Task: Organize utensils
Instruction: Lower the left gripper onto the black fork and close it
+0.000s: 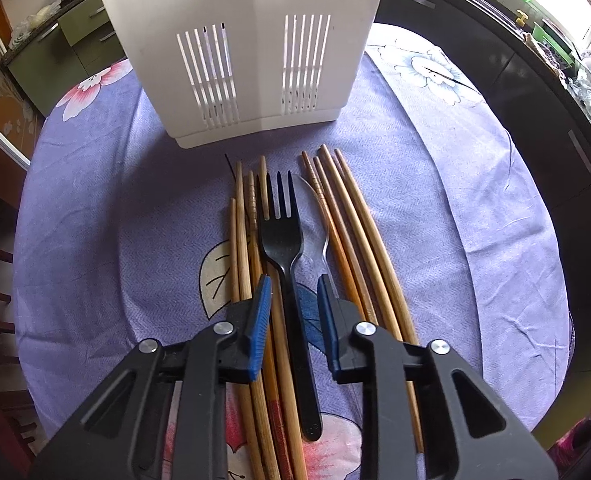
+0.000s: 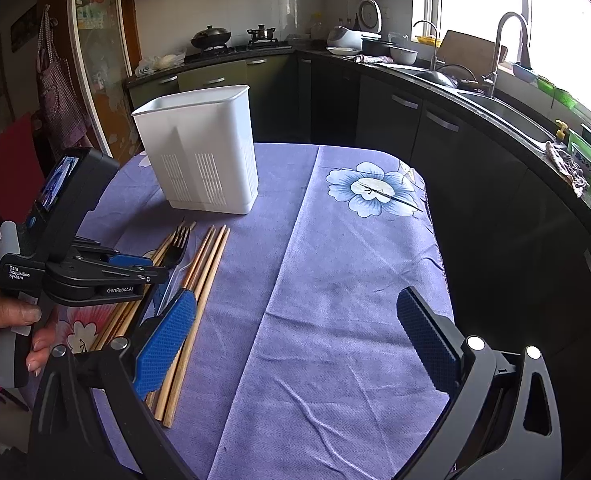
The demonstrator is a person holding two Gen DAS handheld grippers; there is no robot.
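Black fork (image 1: 281,236): light, stiff, slick plastic. Grab thin handle near middle. Left claw (image 1: 294,292) narrow around handle, not squeezing. Right claw (image 2: 295,320) wide, empty.

Matt black plastic fork (image 1: 285,240) lies among smooth, pale wooden chopsticks (image 1: 359,236), with a clear glossy plastic spoon (image 1: 315,224) beside it. Soft purple cloth (image 1: 435,208), wrinkled and woven, covers my desk. The white holder (image 1: 251,48) looks like smooth, slightly shiny plastic. My left tongs (image 1: 294,292) carry ribbed blue pads (image 1: 260,320).

Black fork (image 1: 281,236), white slotted holder (image 1: 239,52), purple floral tablecloth (image 1: 435,216).
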